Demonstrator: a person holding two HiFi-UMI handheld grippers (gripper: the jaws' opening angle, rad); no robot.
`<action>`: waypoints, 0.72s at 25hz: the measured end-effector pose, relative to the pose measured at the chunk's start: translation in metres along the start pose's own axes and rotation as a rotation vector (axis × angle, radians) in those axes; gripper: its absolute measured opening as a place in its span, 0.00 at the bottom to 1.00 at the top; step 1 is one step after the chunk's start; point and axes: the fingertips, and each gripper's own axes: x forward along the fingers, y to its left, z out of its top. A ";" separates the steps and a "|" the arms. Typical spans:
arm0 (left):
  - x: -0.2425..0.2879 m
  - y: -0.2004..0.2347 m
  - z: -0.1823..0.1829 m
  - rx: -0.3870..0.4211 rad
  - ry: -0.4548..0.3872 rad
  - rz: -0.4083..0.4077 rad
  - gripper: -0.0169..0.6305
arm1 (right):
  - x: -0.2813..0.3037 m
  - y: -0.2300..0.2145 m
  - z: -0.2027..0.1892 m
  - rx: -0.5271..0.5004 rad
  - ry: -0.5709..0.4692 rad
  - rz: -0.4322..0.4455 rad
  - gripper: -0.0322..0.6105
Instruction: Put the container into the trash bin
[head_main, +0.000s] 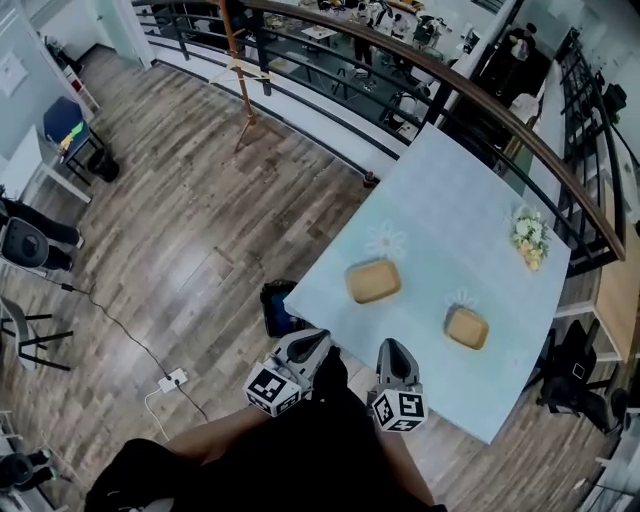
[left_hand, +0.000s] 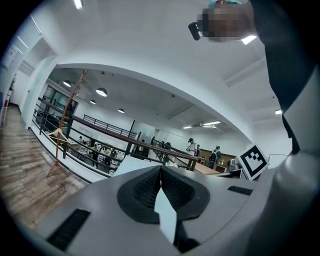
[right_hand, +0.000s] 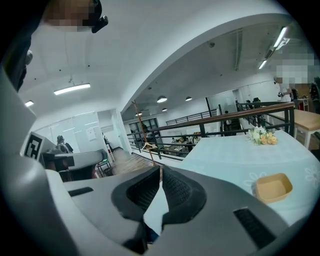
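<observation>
Two tan containers (head_main: 373, 281) (head_main: 466, 327) rest open side up on the counter (head_main: 450, 190), well apart from each other. Neither is held. A small bunch of flowers (head_main: 528, 238) lies at the far edge. A dark bin (head_main: 279, 308), judged to be the trash bin, stands on the floor against the counter's near-left corner, near the left-hand container; this placement keeps the transfer short.

Left hand-held gripper (head_main: 316, 342): clenched, jaws together, nothing between them. Right hand-held gripper (head_main: 391, 347): clenched, likewise empty. Both are held side by side just short of the counter's near edge, pointing toward the containers. This reads as an approach posture. No grasp has begun; the jaws must be released before either container can be taken.
</observation>
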 end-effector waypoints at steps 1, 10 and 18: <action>0.010 0.004 0.002 0.009 0.008 0.004 0.05 | 0.009 -0.008 0.003 0.002 0.007 0.005 0.11; 0.084 0.059 -0.014 -0.055 0.083 0.097 0.05 | 0.089 -0.077 0.004 0.018 0.134 0.032 0.11; 0.125 0.079 -0.011 -0.045 0.131 0.119 0.05 | 0.157 -0.150 -0.027 -0.022 0.302 0.007 0.12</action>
